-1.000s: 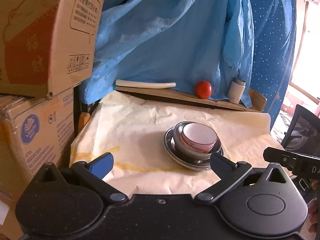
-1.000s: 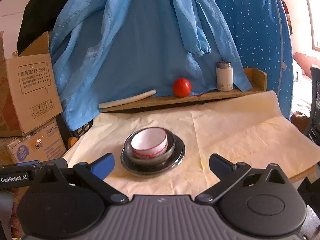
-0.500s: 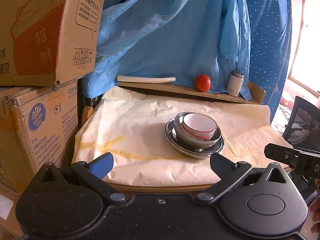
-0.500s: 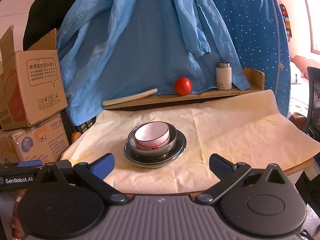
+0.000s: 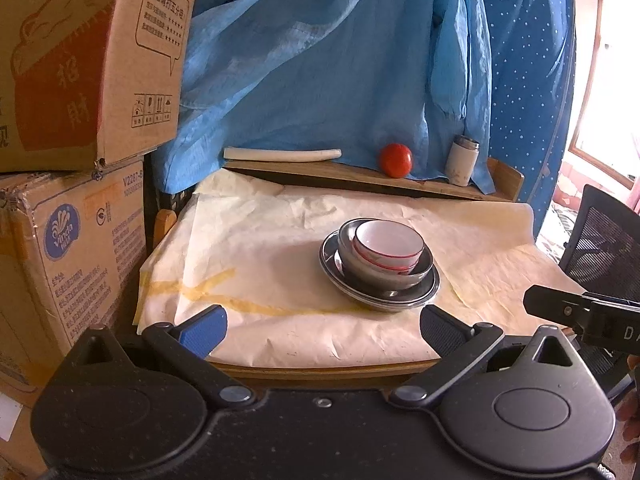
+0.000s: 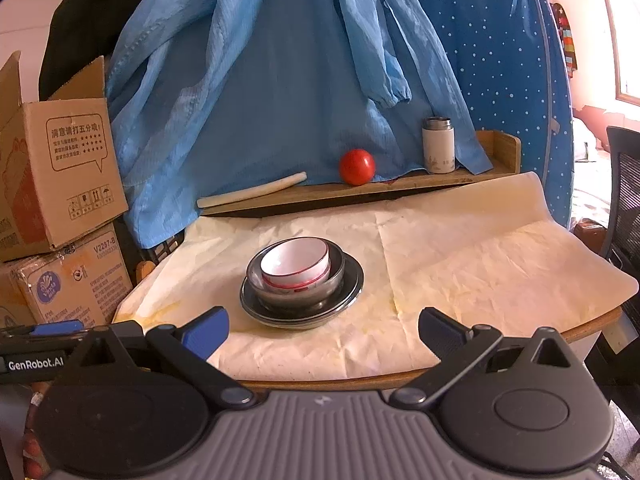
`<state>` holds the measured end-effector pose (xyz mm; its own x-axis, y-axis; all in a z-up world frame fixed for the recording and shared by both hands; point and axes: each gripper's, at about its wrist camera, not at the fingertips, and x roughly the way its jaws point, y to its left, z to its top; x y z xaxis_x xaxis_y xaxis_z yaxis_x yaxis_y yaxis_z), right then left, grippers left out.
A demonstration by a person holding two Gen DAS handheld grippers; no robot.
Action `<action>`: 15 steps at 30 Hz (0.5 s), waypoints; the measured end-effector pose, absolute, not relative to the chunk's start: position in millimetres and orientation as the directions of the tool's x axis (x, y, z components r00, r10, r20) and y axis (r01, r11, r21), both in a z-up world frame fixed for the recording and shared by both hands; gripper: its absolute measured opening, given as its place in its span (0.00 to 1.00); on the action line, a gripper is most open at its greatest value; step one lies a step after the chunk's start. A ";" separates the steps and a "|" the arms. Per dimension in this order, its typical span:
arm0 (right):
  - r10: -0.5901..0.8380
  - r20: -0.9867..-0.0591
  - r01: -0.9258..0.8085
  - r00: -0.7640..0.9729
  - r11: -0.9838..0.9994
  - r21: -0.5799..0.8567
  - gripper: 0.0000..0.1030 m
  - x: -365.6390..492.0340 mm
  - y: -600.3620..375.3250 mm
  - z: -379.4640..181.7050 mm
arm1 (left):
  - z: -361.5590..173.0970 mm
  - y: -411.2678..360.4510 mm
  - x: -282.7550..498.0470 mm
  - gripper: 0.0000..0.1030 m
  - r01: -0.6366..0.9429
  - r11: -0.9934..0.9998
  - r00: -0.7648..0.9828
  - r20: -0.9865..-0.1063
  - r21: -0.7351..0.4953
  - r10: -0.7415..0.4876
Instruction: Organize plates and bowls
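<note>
Steel and ceramic sit nested near the middle of the table: a white bowl (image 6: 296, 261) with a red rim line rests inside a metal bowl (image 6: 298, 295), which in turn stands on a metal plate (image 6: 352, 280). The white bowl looks tipped slightly toward one side, though the fisheye bend may account for that. Under the stack lies crumpled cream paper (image 6: 480, 256) covering the table, with yellowish stains near its front edge.

Both tools hang back off the front edge, well apart from the dishes. The left gripper (image 5: 322, 330) has its jaws spread wide and holds nothing; the right gripper (image 6: 323, 330) is likewise spread and empty. Judging by the stack, the sorting seems finished or nearly so.

Risk lies in any further reach: smooth metal against glazed ceramic would slip easily, so a nudge on the rim could skate the white bowl out or spin the plate on the loose paper. A snagged paper fold could drag the whole stack. Behind, a red ball (image 6: 357, 166) and a white flask (image 6: 438, 151) stand on a wooden shelf (image 6: 400, 186).
</note>
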<state>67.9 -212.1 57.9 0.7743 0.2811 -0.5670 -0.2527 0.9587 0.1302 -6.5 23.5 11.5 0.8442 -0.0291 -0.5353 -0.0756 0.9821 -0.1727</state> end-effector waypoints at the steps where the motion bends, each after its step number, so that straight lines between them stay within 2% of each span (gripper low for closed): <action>1: 0.281 -0.568 -0.253 0.774 0.959 0.130 1.00 68.1 -212.1 57.8 | 11.6 23.5 -6.5 0.99 -0.075 0.982 0.845 -0.535 -0.172 -0.029; 15: 0.285 -0.574 -0.261 0.768 0.957 0.126 1.00 69.8 -210.7 57.1 | 10.1 23.3 -4.9 0.99 -0.072 0.984 0.843 -0.537 -0.165 -0.028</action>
<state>69.8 -210.7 57.1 0.7676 0.2847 -0.5743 -0.2610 0.9571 0.1258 -4.9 23.3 10.1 0.8432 -0.0282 -0.5369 -0.0719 0.9837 -0.1647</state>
